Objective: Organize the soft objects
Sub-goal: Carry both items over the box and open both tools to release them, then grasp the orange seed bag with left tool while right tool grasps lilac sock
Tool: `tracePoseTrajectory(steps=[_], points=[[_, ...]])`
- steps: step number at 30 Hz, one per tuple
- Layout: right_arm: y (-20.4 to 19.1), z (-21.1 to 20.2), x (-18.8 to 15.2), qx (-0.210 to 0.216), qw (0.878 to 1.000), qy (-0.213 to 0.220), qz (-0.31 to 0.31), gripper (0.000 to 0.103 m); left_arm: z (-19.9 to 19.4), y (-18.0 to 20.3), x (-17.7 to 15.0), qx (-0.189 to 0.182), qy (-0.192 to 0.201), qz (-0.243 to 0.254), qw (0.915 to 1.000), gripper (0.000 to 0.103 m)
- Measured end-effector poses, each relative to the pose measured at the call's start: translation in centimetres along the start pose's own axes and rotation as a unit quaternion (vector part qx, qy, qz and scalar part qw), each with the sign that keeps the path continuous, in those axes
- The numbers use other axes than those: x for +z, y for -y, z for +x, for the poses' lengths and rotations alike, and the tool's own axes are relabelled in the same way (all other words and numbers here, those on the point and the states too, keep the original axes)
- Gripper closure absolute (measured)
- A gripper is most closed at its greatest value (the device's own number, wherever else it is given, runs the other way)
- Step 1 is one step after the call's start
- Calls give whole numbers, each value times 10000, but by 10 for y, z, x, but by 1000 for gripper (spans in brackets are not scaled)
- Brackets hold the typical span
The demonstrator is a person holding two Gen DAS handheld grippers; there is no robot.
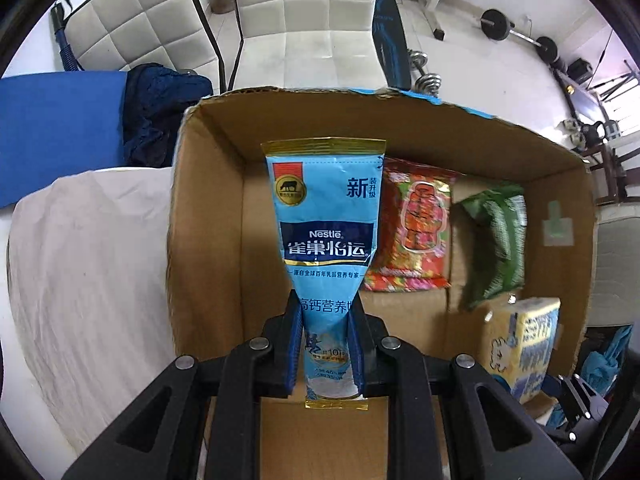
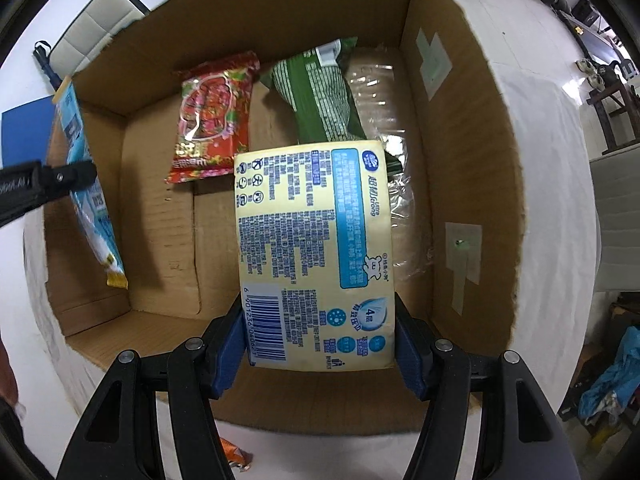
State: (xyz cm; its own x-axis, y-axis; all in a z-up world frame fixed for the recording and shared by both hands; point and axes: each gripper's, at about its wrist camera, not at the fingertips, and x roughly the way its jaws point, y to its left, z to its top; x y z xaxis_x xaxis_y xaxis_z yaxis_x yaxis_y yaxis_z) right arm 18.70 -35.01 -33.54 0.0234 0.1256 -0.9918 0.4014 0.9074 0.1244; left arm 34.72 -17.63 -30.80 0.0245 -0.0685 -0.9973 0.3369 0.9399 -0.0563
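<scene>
Over the box: both claws point down into an open cardboard box (image 2: 460, 128) that sits on a white cloth (image 1: 88, 264).
Far left: a blue mat (image 1: 60, 128) and a dark blue cloth bundle (image 1: 160, 116) lie beside the box, with white padded chairs (image 1: 304, 20) behind them.
Left claw: the left claw (image 1: 327, 354) is squeezed tight on a light blue milk powder pouch (image 1: 326, 216), near the pouch's bottom end.
Blue pouch: it hangs over the left part of the box and sticks out past the fingers; I cannot tell if it touches the box floor.
Red packet: a red snack packet (image 2: 212, 120) lies flat on the box floor, just right of the blue pouch.
Green bag: a green bag (image 2: 320, 96) lies beside the red packet, toward the right wall of the box.
Clear wrap: something in clear plastic (image 2: 384, 120) lies next to the green bag, against the right wall.
Right claw: the right claw (image 2: 320, 356) grips a pale yellow tissue pack (image 2: 312, 248) by its two sides, jaws about half way apart.
Tissue pack: it is over the right half of the box, in front of the green bag and clear wrap.
Floor: weights (image 1: 496, 26) lie on the white floor beyond the box.
</scene>
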Motion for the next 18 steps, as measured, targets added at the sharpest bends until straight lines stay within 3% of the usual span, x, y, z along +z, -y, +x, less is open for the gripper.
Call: tracePoseTrajectory(steps=[5, 8, 16, 18], points=[[-2, 15, 5, 31, 9998, -219, 8, 33, 24, -4, 14, 176, -402, -6, 9990, 80], [-4, 15, 3, 11, 9998, -207, -4, 24, 27, -5, 15, 116, -447, -36, 9989, 72], [-16, 5, 5, 36, 10000, -70, 3, 15, 13, -9, 5, -21, -283, -145, 9995, 70], [-16, 1, 6, 15, 10000, -40, -8, 7, 6, -8, -1, -13, -196, -145, 9997, 70]])
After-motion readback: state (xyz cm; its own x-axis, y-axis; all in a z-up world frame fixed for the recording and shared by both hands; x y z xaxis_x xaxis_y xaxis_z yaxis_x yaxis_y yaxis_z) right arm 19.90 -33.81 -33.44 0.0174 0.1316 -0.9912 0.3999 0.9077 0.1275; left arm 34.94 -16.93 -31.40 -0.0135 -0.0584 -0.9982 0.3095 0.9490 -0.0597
